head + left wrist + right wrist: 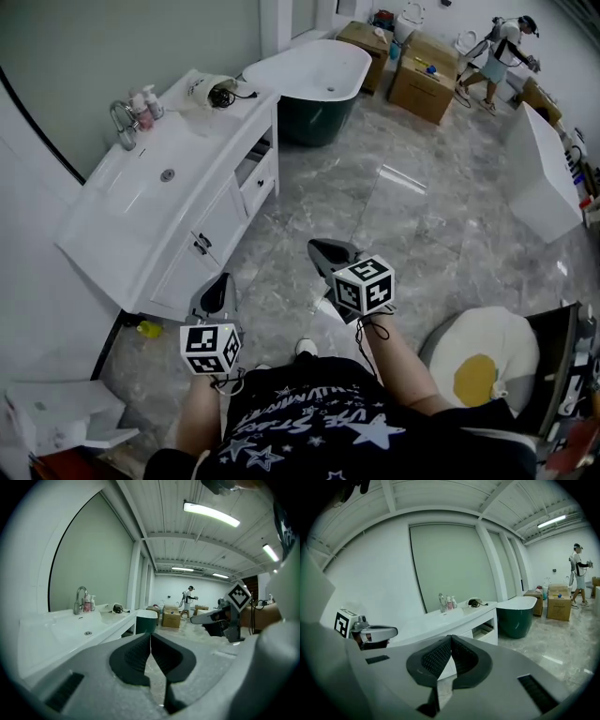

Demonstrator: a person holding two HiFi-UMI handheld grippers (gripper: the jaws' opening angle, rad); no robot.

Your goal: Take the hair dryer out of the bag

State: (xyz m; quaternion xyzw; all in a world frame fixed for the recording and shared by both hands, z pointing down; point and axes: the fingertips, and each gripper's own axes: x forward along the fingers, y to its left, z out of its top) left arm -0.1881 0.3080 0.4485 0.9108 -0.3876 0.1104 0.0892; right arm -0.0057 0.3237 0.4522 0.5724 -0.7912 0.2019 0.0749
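A white bag [208, 90] lies at the far end of the white vanity counter [164, 202], with the black hair dryer [223, 95] showing in its open mouth. The bag [114, 608] is small and far off in the left gripper view, and the bag [476, 603] is just as distant in the right gripper view. My left gripper [221, 283] hovers over the floor in front of the vanity, shut with nothing between its pads. To its right my right gripper [325, 249] is also shut and empty. Both are well short of the bag.
A faucet [123, 122] and small bottles [145, 105] stand by the sink basin [167, 174]. A dark-sided bathtub [314, 75] sits beyond the vanity. Cardboard boxes [424, 80] and a person [497, 52] are at the back. An egg-shaped cushion [483, 361] lies at right.
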